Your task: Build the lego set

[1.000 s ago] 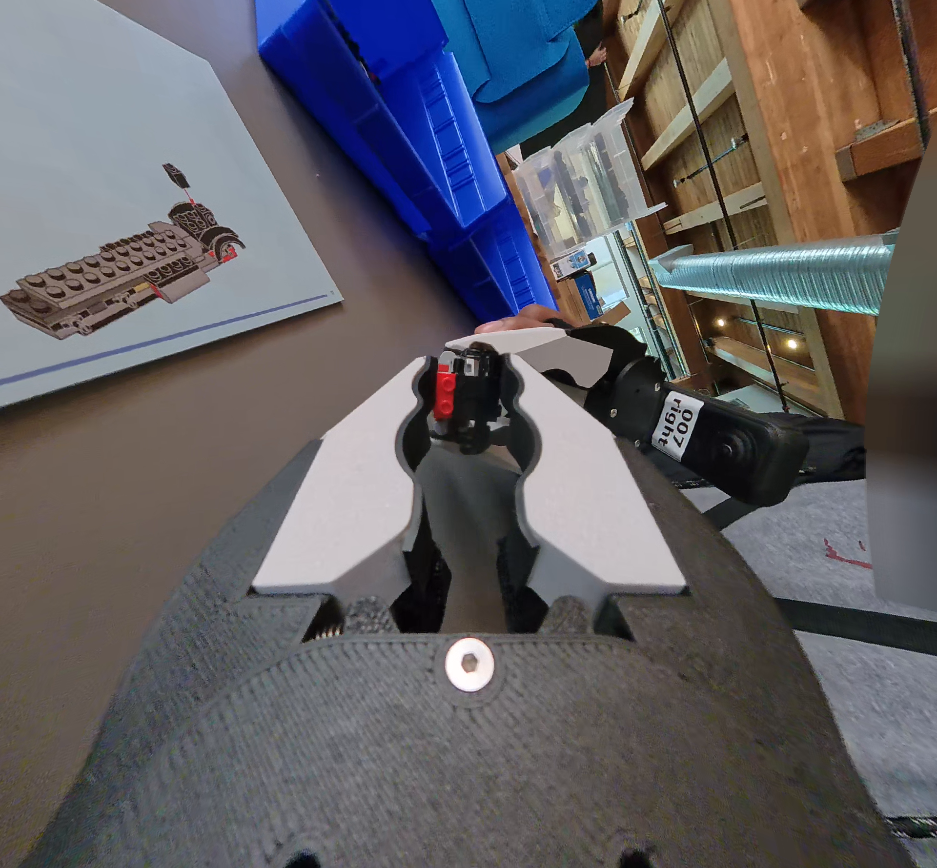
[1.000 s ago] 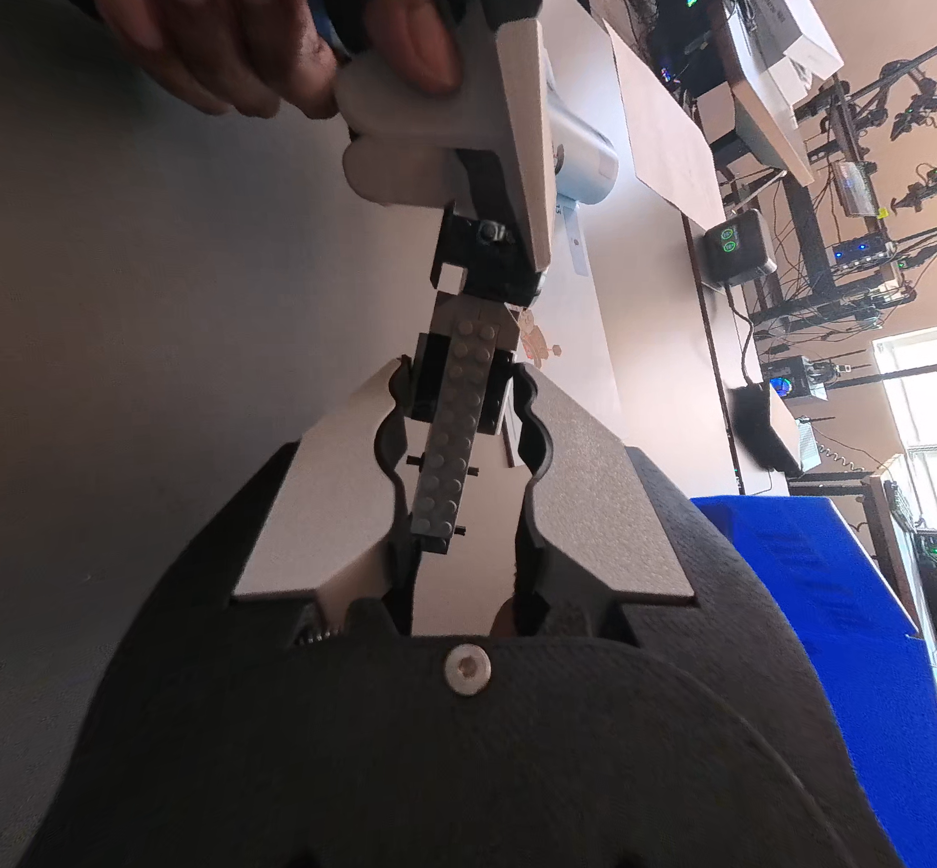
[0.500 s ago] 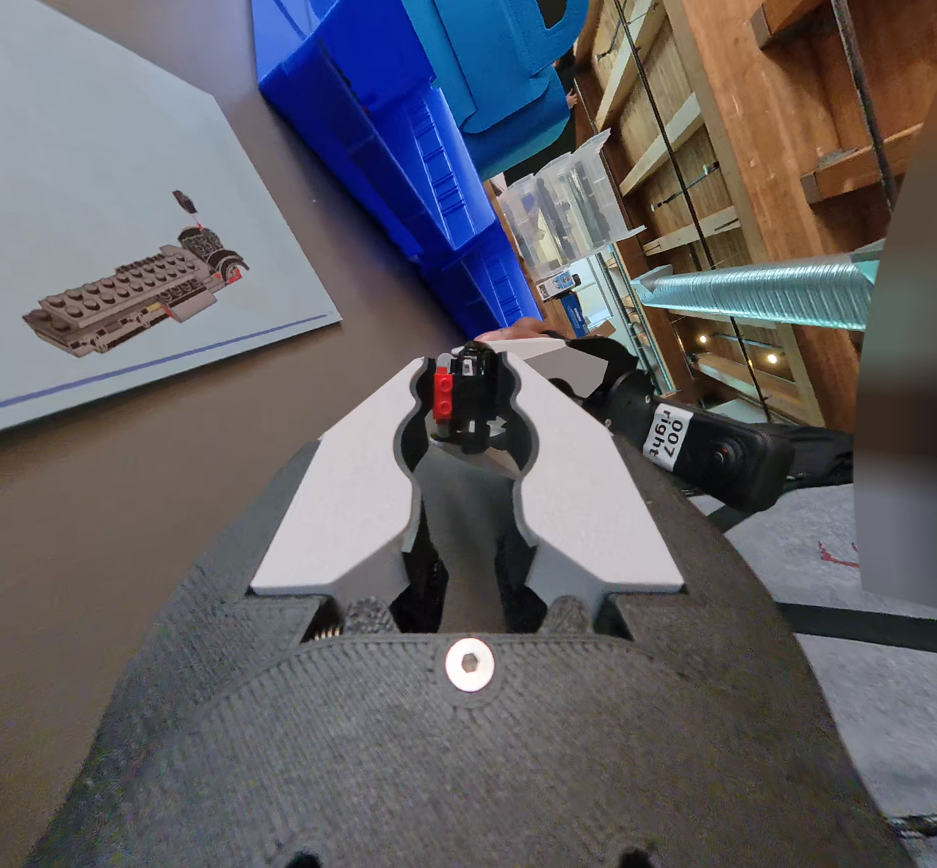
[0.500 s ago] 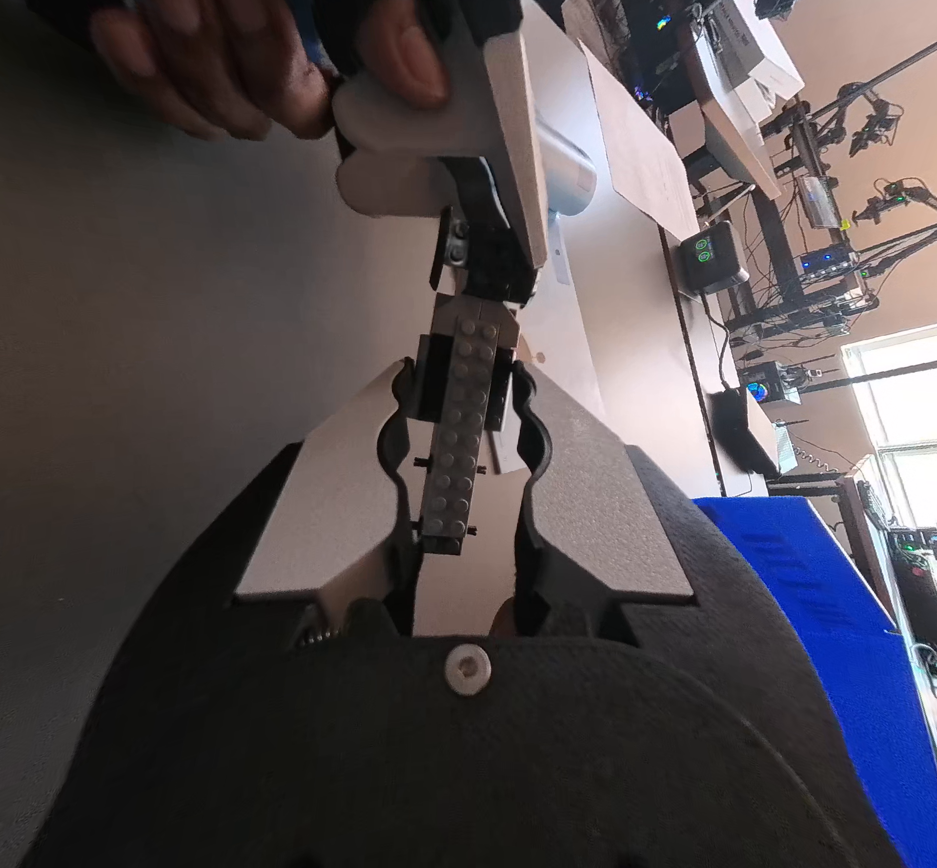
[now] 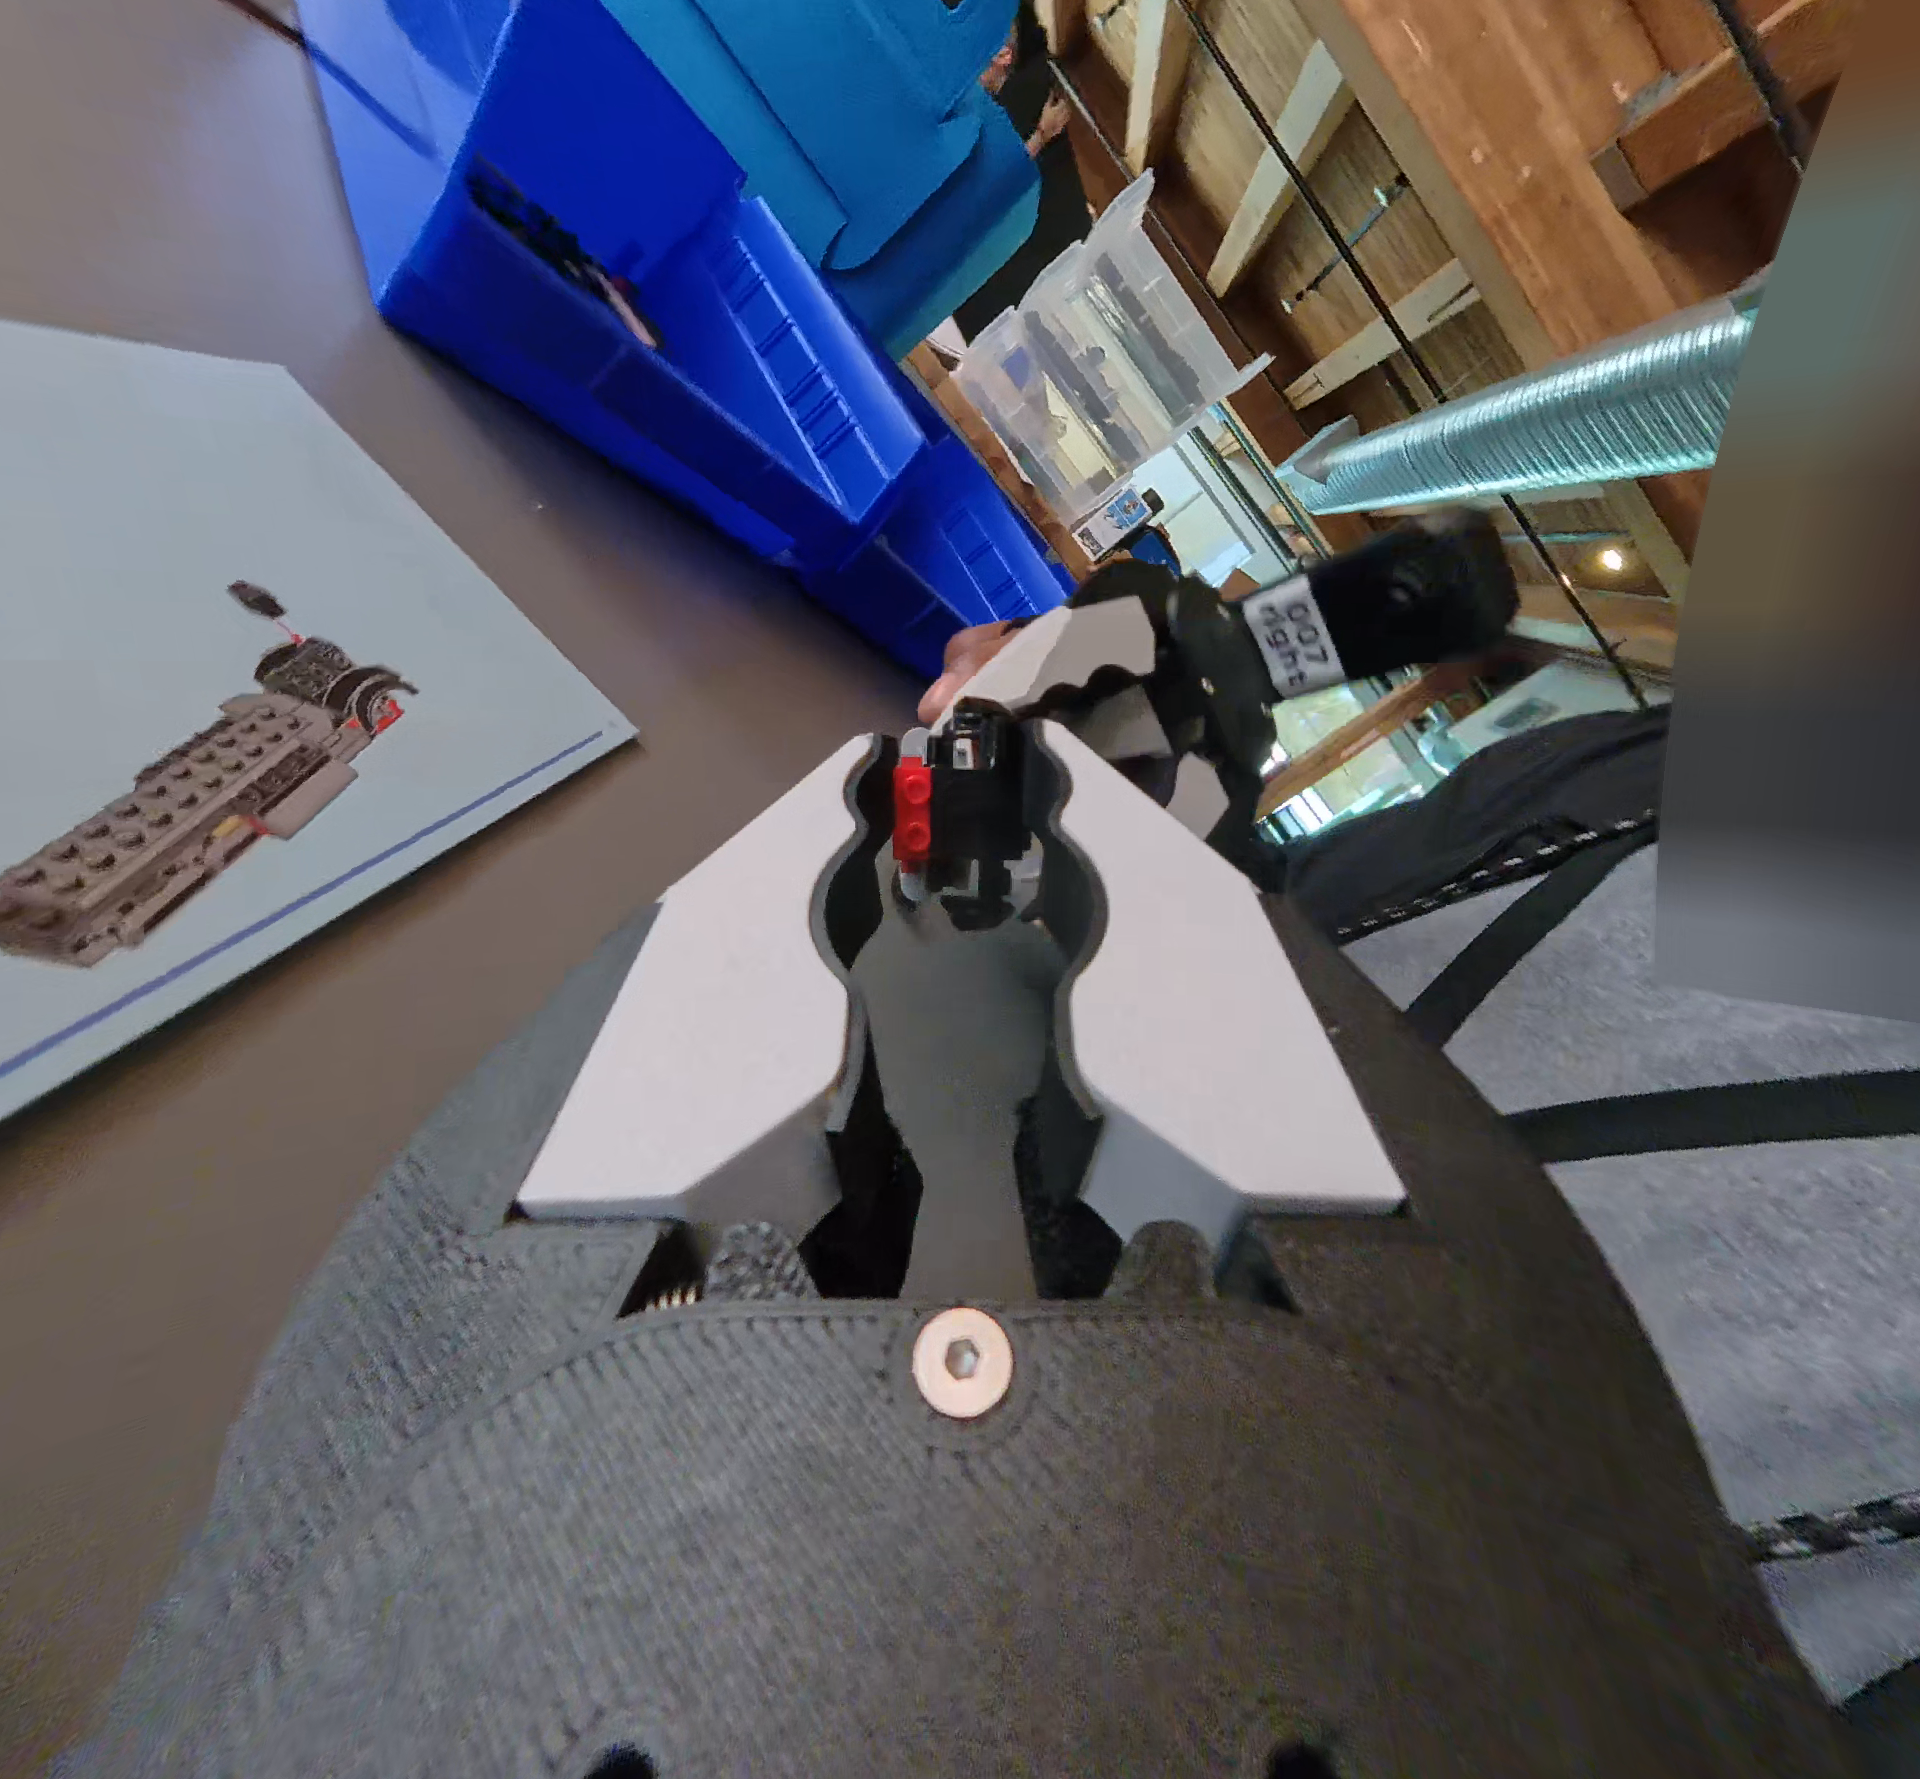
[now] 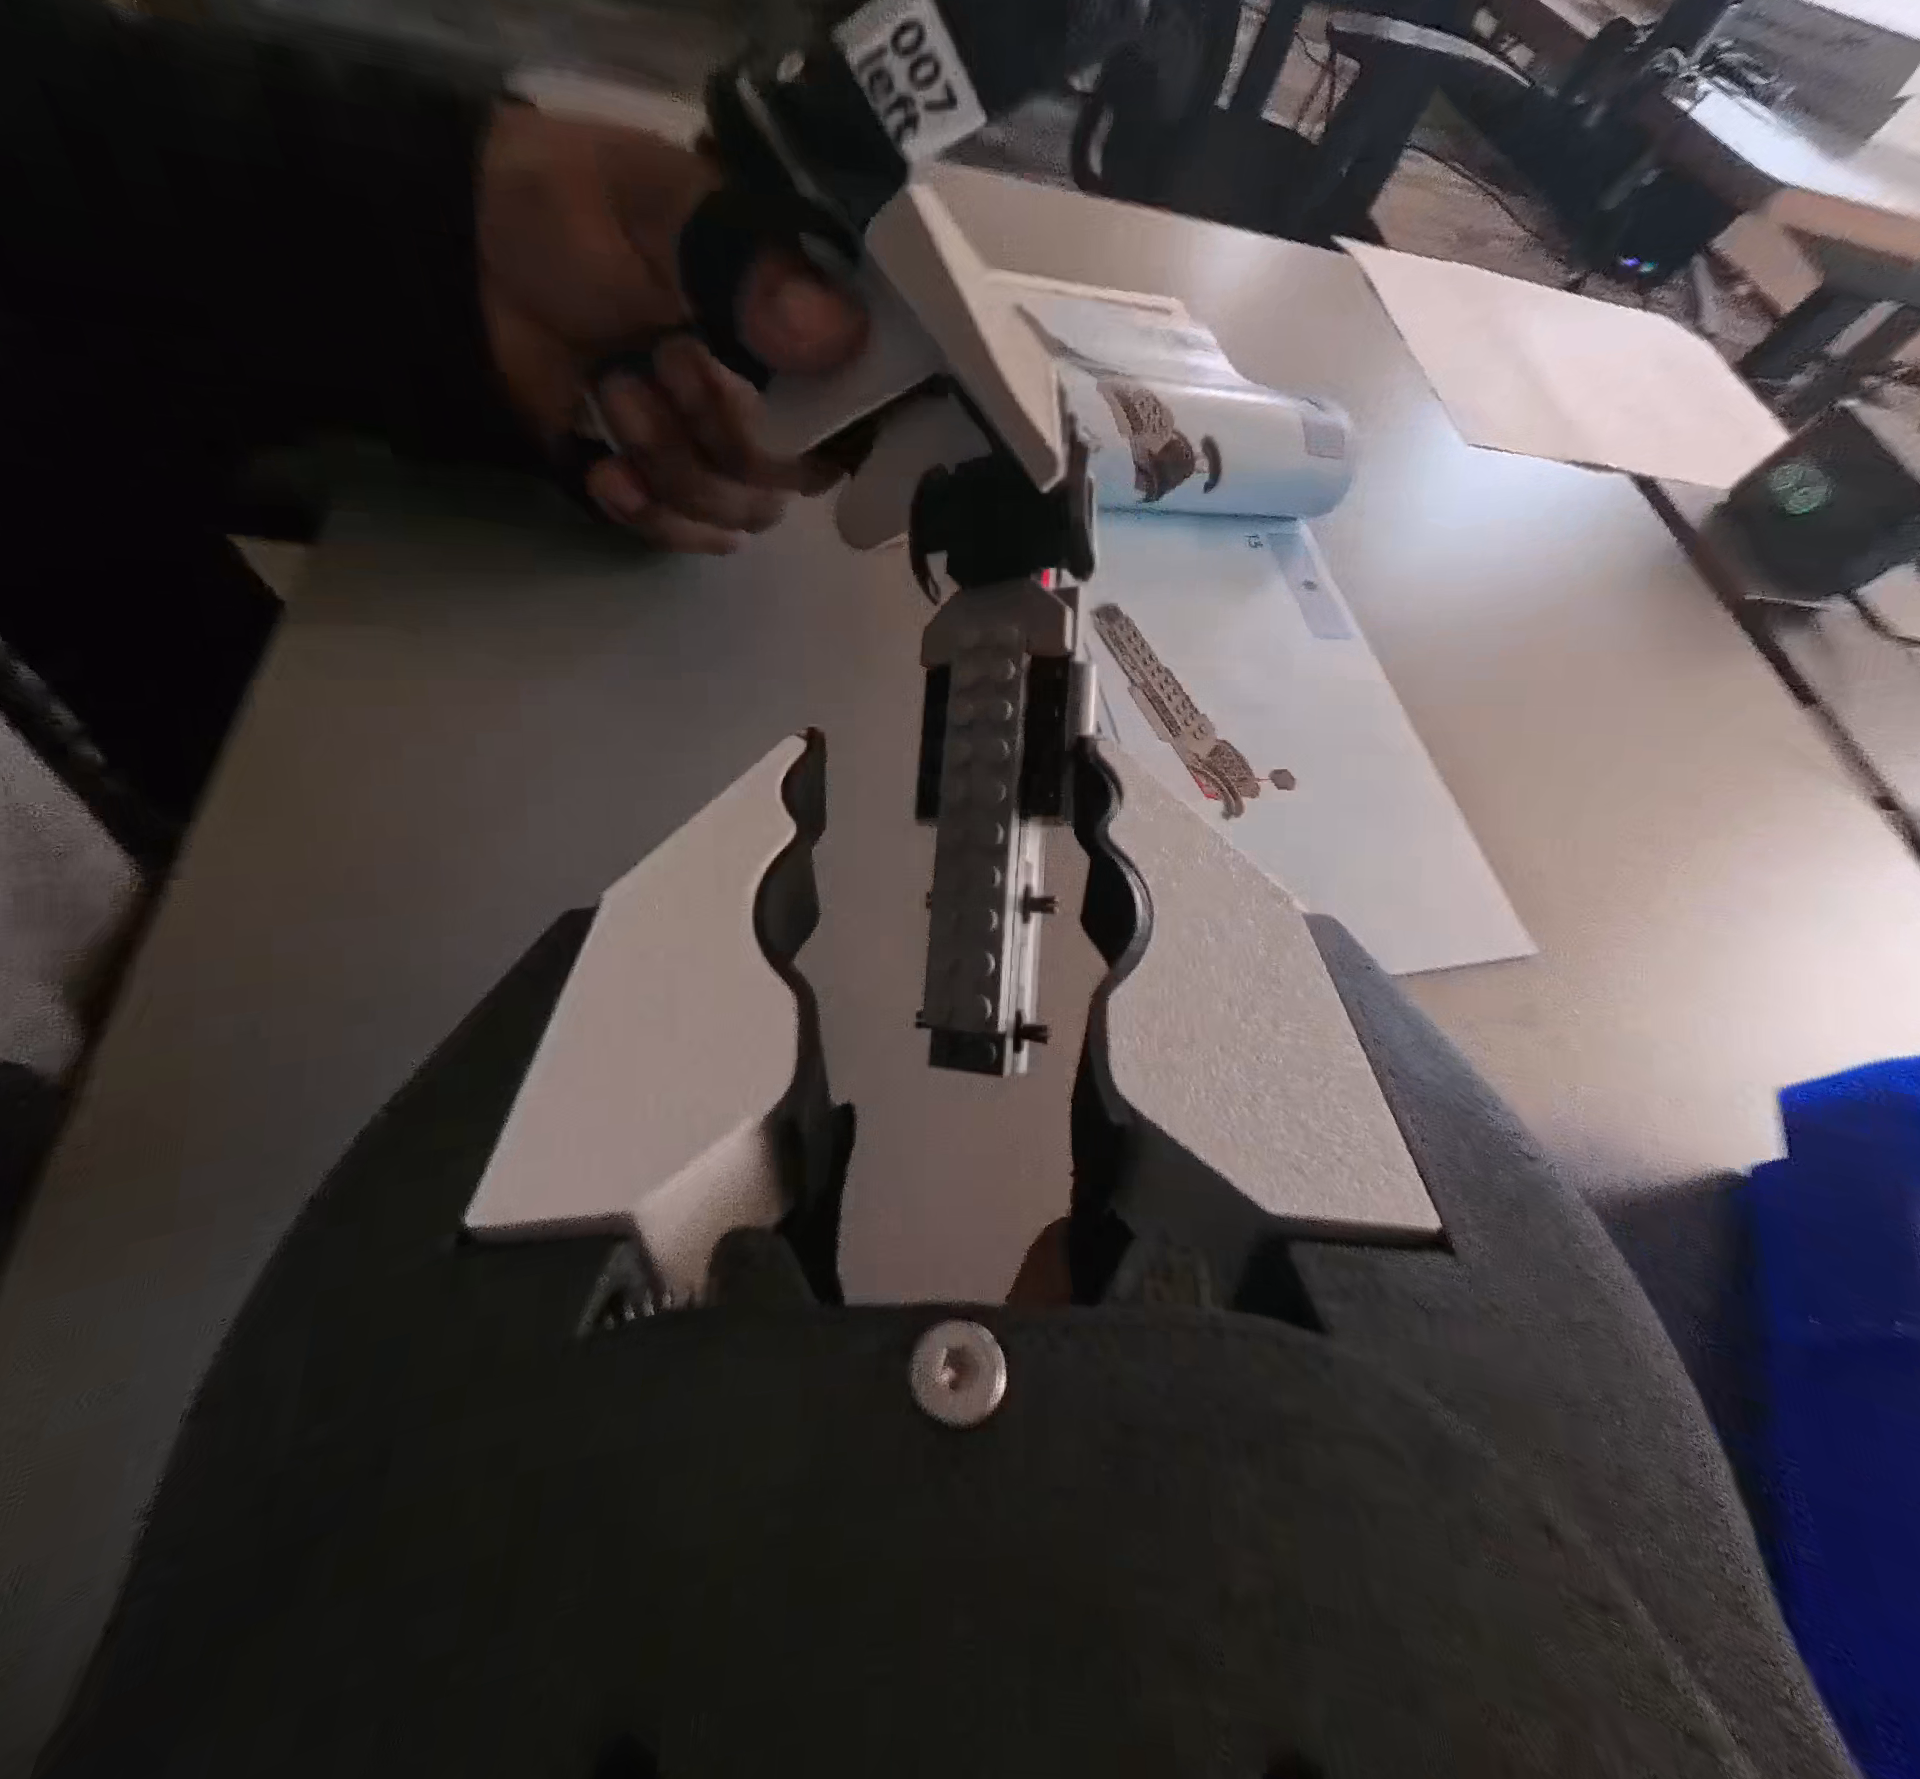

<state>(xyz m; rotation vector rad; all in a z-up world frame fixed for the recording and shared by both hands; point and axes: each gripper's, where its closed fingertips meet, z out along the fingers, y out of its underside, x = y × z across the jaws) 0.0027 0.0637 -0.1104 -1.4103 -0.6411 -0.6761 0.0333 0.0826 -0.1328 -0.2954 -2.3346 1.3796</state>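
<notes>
Above the grey table (image 6: pixel 436 794): left gripper (image 5: pixel 961 773) fingers clamped on the black-and-red end of the lego model (image 6: pixel 982 877). Right gripper (image 6: pixel 940 773) fingers spread, model between them, touching the right one. Instruction booklet (image 5: pixel 208 586), blue bins (image 5: pixel 582 202) beside.

Your left wrist camera looks close along its fingers, tilted, toward far blue bins (image 5: pixel 582 295). Your right camera faces opposite; both share the lego model (image 6: pixel 982 856).
</notes>
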